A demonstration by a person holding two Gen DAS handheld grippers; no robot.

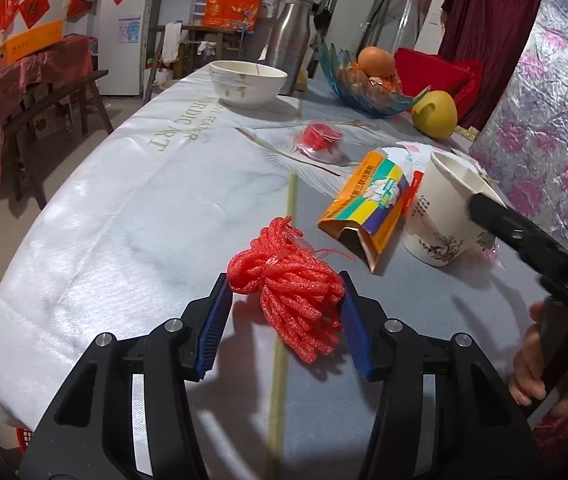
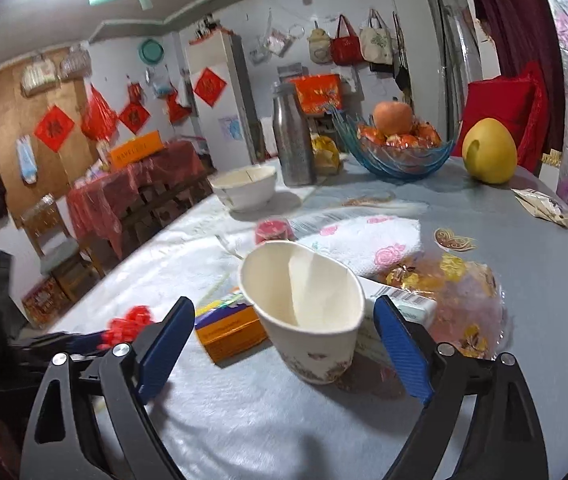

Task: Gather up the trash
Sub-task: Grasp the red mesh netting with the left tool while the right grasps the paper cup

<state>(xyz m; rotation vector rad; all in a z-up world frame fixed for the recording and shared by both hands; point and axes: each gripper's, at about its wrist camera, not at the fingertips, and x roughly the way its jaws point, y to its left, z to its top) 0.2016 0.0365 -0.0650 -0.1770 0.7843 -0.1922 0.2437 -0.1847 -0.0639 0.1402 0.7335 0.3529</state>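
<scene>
Red foam netting (image 1: 287, 280), a bunched fruit sleeve, lies on the bench (image 1: 124, 208) directly between the blue pads of the left tongs (image 1: 285, 314). Its long axis runs roughly along the line the tongs point, knotted end away from them, loose strands trailing back toward their hinge. The left pad touches the bundle's upper lobe; the right pad presses against its flank. Judgement: the left tongs are clenched on the netting, though the foam is soft and the grip looks light, not yet a firm squeeze.

Right tongs (image 2: 284, 344) stand wide, released, with nothing pressed by either pad. The white paper cup (image 2: 303, 316) stands upright on the bench between and just ahead of the two pads, its rim dented to an oval whose long axis runs across the gap. Left pad is clear of the cup; right pad is near its wall, apart from it as far as I can tell.

An orange carton (image 1: 367, 204) lies on its side just left of the cup, open end toward the viewer, touching or nearly touching the cup's base. It lies between the two pieces of trash; the right hand is the nearer to it.

Judgement: the coming move on the right turns on the cup sitting centred in the gap, so a straight advance and close should catch it. Risk: the thin wall may crumple further along the dent.
</scene>
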